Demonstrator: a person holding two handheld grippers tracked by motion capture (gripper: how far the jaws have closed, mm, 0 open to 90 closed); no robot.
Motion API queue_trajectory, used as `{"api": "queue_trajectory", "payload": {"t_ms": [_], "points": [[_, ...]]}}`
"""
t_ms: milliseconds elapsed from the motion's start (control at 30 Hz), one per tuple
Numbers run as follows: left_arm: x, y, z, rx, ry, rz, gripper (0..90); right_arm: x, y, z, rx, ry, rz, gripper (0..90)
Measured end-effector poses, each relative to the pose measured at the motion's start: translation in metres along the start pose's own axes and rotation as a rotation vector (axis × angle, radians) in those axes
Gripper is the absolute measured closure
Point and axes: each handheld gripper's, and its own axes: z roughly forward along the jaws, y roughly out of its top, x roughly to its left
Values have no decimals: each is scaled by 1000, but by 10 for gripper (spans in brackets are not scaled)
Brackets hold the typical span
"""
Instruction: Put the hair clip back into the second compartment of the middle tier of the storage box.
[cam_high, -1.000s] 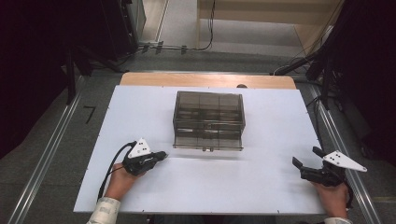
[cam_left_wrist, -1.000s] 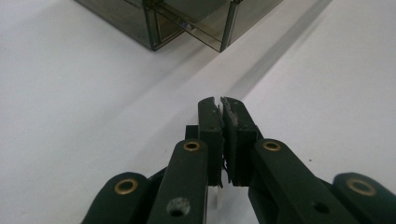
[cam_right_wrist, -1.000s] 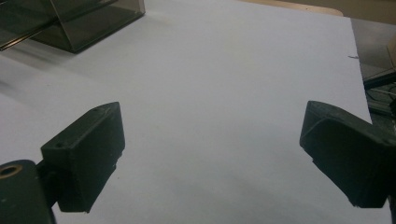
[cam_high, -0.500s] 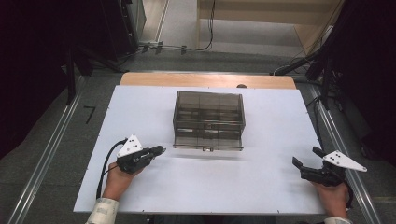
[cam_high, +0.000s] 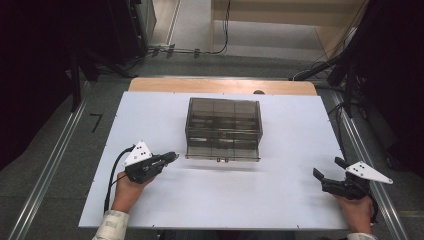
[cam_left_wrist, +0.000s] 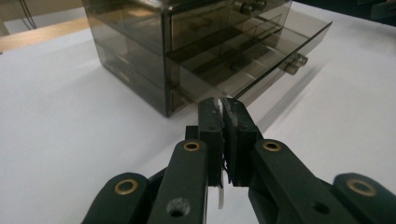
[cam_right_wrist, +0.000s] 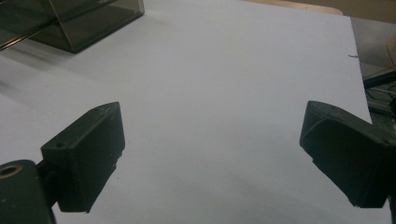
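A smoky transparent drawer cabinet (cam_high: 223, 120) stands mid-table, its lower drawer (cam_high: 223, 152) pulled out toward me. My left gripper (cam_high: 171, 157) lies just left of that drawer's front corner, pointing at it. In the left gripper view the jaws of the left gripper (cam_left_wrist: 222, 105) are pressed together with a thin white strip (cam_left_wrist: 220, 201) pinched between them; the cabinet (cam_left_wrist: 135, 42) and open drawer (cam_left_wrist: 261, 56) with its knob (cam_left_wrist: 294, 64) rise right ahead. My right gripper (cam_high: 328, 168) rests near the table's front right corner, open and holding nothing, as the right gripper view (cam_right_wrist: 210, 154) confirms.
The white tabletop (cam_high: 280, 195) spreads bare between the two grippers and around the cabinet. A wooden strip (cam_high: 220, 86) edges the far side. Metal rails (cam_high: 52, 165) run along both sides, and cables (cam_high: 200, 50) lie on the floor beyond. The table's right edge (cam_right_wrist: 359, 84) is close to my right gripper.
My left gripper shifted slightly left and swung its tip up toward the drawer's corner. The right gripper has stayed put.
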Motion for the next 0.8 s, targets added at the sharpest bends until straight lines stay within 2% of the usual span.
{"api": "queue_trajectory", "payload": {"t_ms": [800], "points": [[-10, 26, 23, -28, -28, 6, 877, 0, 0, 0, -1, 3, -1, 53]]}}
